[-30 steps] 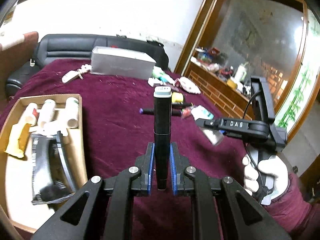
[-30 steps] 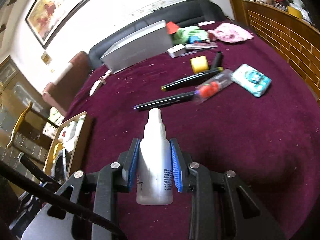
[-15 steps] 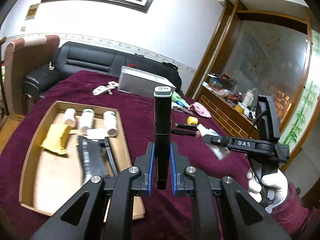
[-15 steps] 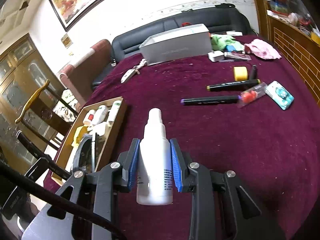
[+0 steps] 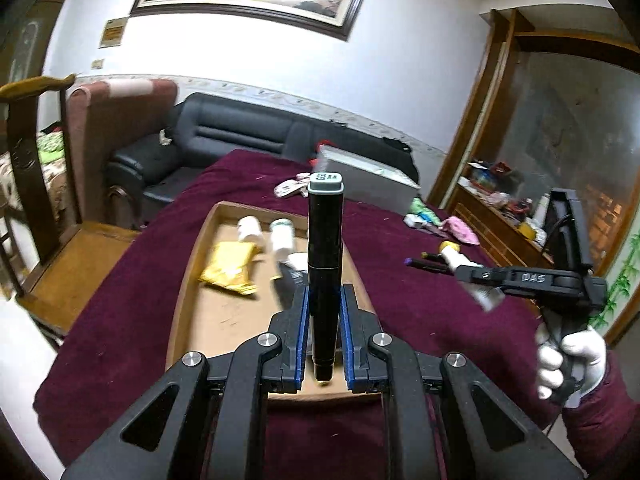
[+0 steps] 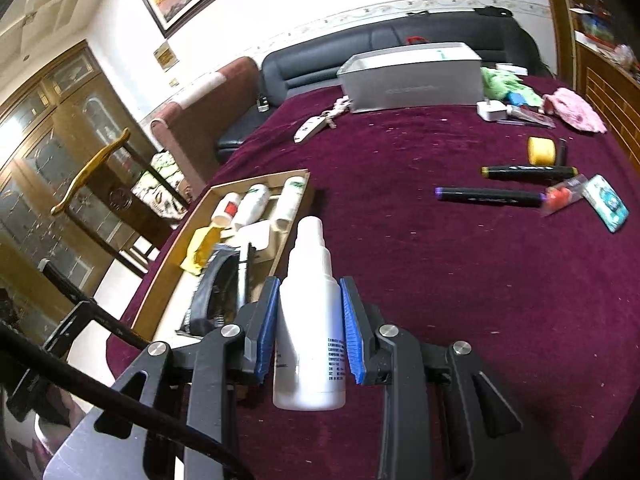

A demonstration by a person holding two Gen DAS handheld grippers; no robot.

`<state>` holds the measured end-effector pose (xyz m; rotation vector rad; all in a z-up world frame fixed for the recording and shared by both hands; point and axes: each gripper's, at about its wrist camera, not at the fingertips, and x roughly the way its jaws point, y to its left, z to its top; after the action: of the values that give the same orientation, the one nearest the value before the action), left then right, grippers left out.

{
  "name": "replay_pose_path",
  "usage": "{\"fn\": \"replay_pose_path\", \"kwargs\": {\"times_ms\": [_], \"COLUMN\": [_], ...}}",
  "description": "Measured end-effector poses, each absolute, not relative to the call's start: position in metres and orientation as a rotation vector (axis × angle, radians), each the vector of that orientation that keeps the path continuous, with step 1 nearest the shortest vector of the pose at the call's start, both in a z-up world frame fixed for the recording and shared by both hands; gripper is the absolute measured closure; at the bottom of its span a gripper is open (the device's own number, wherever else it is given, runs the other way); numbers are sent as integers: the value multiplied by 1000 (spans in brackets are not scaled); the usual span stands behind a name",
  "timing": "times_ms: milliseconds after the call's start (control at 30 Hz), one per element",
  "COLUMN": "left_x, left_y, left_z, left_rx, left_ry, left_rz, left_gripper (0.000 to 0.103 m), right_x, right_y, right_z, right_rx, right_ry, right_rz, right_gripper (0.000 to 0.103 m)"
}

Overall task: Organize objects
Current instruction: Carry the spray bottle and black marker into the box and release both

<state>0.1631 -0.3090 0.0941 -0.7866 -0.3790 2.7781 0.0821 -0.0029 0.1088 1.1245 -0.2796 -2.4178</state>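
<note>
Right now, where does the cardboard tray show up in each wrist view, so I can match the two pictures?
Left wrist: cardboard tray sits centre, directly behind the left gripper and its black marker.
Right wrist: tray at left of centre, beside the white spray bottle.
Shared landmark: the grey box at the table's far end.

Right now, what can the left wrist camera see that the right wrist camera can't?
Only the left wrist view shows the black marker pinched upright in the left gripper, plus the gloved right hand holding the other tool.

Only the right wrist view shows the white spray bottle squeezed in the right gripper, the teal packet and the wooden cabinet.

Both show the cardboard tray with its small bottles, the grey box, the purple-tipped marker and the dark red cloth.
</note>
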Motion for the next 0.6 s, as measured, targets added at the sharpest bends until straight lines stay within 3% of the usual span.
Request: {"fn": "replay_pose_path", "kwargs": {"times_ms": [600], "left_x": [129], "left_y": [-339], "left_z": [64], "left_rx": [-1008], "left_ry": [-343], "left_rz": [2780], "left_gripper": [91], "right_x": [73], "right_y": [-139], "right_z": [89], "right_rx": [1237], "right_ry": [-146], "right_rz": [-2102], "right_gripper": [75]}}
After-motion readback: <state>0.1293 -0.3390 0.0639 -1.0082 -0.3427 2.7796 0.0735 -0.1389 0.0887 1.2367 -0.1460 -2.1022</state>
